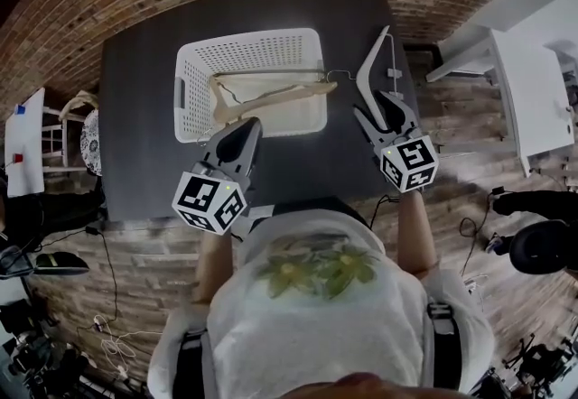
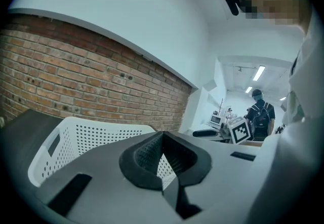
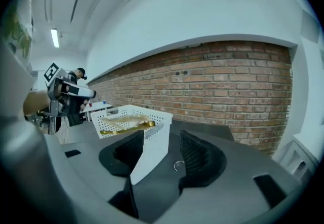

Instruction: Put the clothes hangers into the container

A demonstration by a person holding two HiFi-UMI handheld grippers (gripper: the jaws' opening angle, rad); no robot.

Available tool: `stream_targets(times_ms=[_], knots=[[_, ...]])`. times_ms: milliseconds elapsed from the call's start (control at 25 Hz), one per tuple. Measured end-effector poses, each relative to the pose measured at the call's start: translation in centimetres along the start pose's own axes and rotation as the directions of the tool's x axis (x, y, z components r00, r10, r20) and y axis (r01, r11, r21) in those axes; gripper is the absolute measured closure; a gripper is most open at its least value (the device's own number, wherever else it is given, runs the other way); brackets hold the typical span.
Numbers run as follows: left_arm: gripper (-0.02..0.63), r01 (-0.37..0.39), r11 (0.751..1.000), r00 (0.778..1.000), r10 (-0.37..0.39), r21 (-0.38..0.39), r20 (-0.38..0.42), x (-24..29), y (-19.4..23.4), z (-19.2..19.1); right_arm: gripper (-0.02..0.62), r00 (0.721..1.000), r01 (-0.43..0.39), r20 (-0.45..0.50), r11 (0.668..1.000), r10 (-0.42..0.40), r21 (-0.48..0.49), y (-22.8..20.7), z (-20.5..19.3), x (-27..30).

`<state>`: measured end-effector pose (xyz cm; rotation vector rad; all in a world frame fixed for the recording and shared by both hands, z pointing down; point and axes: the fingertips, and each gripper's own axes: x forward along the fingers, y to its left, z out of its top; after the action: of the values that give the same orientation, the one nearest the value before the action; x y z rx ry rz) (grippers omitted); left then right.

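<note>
Straddling white hanger [image 1: 373, 54], right tongs [image 1: 373, 106] near-level.

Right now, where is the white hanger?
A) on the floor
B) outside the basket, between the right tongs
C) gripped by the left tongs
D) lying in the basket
B: the white hanger sits to the right of the white basket, between the open right tongs; only the wooden hanger lies across the basket.
</note>
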<state>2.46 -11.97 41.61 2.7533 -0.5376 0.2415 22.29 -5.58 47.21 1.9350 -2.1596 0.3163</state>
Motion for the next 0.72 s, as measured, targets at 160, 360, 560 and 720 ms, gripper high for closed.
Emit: stream_targets(times_ms=[160,360,560,720], knots=[[0.578,-0.019,1.000,1.000,0.019,0.013,-0.006,0.4,-0.6,-0.1,0.357,0.993,0.024,-0.114,0.999,-0.019,0.042,-2.0,-4.2,0.6],[0.578,-0.049,0.999,0.999,0.049,0.015,-0.002,0.8,-1.1,0.3,0.347,0.973,0.040,-0.230,0.996,-0.022,0.074,-4.0,-9.1,1.6],[0.578,-0.075,0.997,0.997,0.075,0.019,-0.012,1.5,-1.9,0.1,0.347,0.946,0.075,-0.324,0.990,-0.032,0.119,-6.7,-14.2,3.4],[0.578,-0.095,0.995,0.995,0.096,0.025,-0.018,2.2,-2.4,0.4,0.347,0.915,0.102,-0.400,0.988,-0.046,0.119,-8.5,-17.6,4.8]])
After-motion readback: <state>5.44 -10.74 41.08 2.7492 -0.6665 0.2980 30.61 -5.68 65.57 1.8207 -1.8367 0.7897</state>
